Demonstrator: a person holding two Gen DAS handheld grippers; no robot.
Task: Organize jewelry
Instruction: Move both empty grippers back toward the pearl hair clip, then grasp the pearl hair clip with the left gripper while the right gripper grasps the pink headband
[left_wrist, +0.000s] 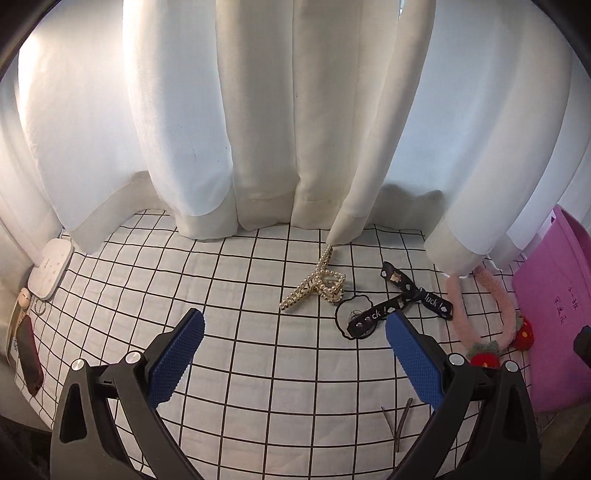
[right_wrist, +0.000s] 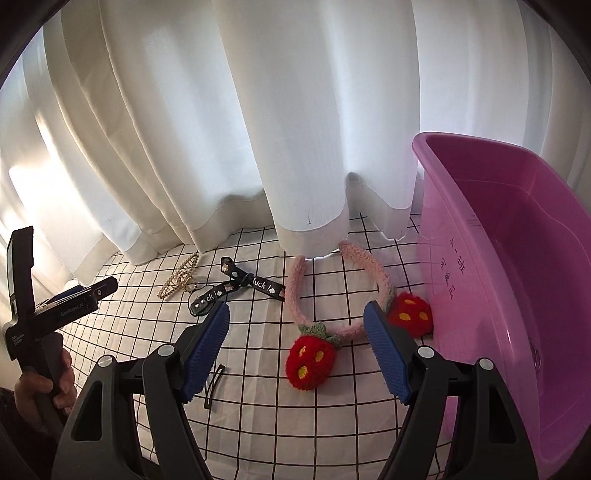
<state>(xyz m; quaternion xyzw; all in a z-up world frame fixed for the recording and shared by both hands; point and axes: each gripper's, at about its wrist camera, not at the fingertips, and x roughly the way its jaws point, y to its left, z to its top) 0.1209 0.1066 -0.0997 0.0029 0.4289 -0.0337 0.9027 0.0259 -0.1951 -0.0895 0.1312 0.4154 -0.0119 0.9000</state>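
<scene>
Right wrist view shows the right gripper (right_wrist: 297, 343) spread wide and empty, with the pink strawberry headband (right_wrist: 321, 295) lying straight ahead between its fingers, its arch pointing away toward the curtain (right_wrist: 295, 129), touching the pink bin (right_wrist: 517, 258) at right. Judged nearer than the left gripper (left_wrist: 293, 354), also spread and empty, which faces the pearl claw clip (left_wrist: 317, 284).

Materials/finish check – mostly cloth, plastic, some metal
Grid tablecloth (left_wrist: 258, 350) matt woven cloth; curtain (left_wrist: 258, 110) soft matt fabric; headband (right_wrist: 373, 273) fuzzy pink plush, strawberries (right_wrist: 312, 360) shaggy red yarn; hair claw (left_wrist: 317, 286) glossy pearl beads; ribbon bow (left_wrist: 402, 304) smooth printed black; basin (right_wrist: 517, 236) glossy pink plastic; gripper pads (left_wrist: 177, 360) blue knurled rubber, frames matt black plastic; snap clip (left_wrist: 397, 424) dull metal
</scene>
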